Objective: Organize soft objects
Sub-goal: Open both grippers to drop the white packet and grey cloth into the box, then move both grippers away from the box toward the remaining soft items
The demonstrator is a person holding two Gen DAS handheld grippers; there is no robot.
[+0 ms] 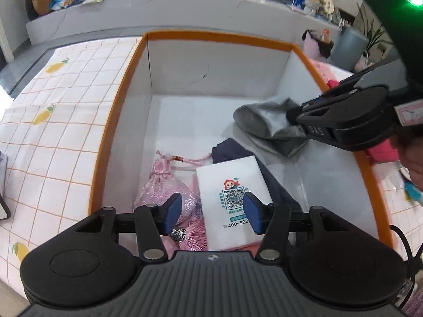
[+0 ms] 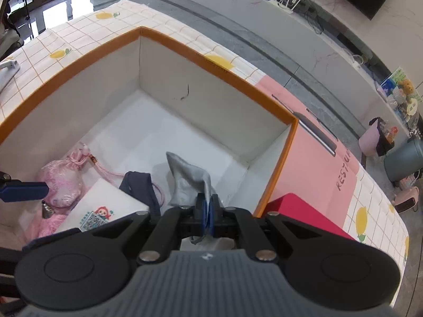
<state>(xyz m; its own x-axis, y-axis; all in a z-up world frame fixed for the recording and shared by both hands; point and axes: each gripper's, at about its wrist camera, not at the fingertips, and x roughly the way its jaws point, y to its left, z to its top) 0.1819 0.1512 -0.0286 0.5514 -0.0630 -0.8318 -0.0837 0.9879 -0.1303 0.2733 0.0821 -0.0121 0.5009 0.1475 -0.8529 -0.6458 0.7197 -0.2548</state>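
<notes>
Grey cloth pouch hangs pinched between the closed fingers of the right gripper, low inside the orange-rimmed box, above its bare right half. Judged step: depositing it. Lower until the pouch rests on the box floor, then part the fingers and lift straight up, clear of the near wall. The left gripper hovers over the box with fingers wide and nothing between them.

Box contents: pink brocade sachet with tassel, white tissue pack printed with a QR code, dark navy fabric item under the pack.
</notes>
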